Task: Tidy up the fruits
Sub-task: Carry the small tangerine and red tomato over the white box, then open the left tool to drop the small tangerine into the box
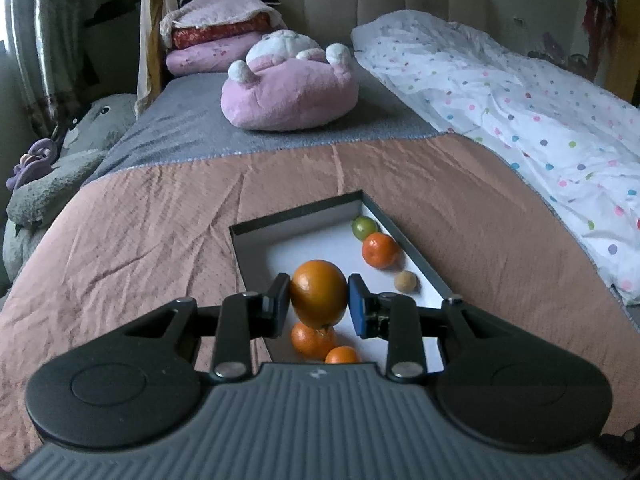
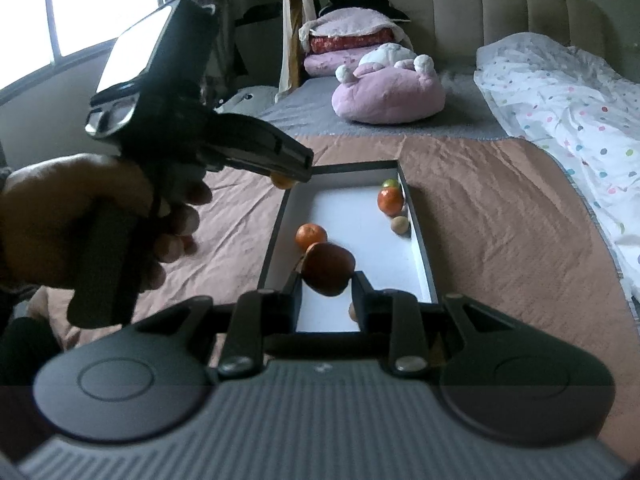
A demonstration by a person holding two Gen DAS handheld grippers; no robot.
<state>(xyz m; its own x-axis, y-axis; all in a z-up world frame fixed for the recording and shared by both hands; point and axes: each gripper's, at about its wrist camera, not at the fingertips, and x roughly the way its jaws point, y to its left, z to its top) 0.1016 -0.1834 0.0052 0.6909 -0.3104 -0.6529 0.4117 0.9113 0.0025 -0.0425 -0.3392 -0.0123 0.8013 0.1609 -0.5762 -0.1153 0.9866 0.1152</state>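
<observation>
A shallow dark box with a white floor (image 1: 320,240) (image 2: 360,216) lies on the bed. My left gripper (image 1: 319,300) is shut on a large orange (image 1: 319,294), held above the box's near left part. Two small oranges (image 1: 314,340) lie under it. A green fruit (image 1: 364,227), an orange (image 1: 380,250) and a small tan fruit (image 1: 405,281) lie along the right wall. My right gripper (image 2: 326,280) is shut on a dark red fruit (image 2: 328,268) over the box's near end. An orange (image 2: 311,236) lies just beyond it. The left gripper (image 2: 280,160) shows at the box's far left corner.
The box sits on a pink bedspread (image 1: 160,220). A pink plush toy (image 1: 290,92) and stacked pillows (image 1: 216,40) lie farther up the bed. A white polka-dot duvet (image 1: 520,120) runs along the right side. A grey plush (image 1: 60,168) hangs at the bed's left edge.
</observation>
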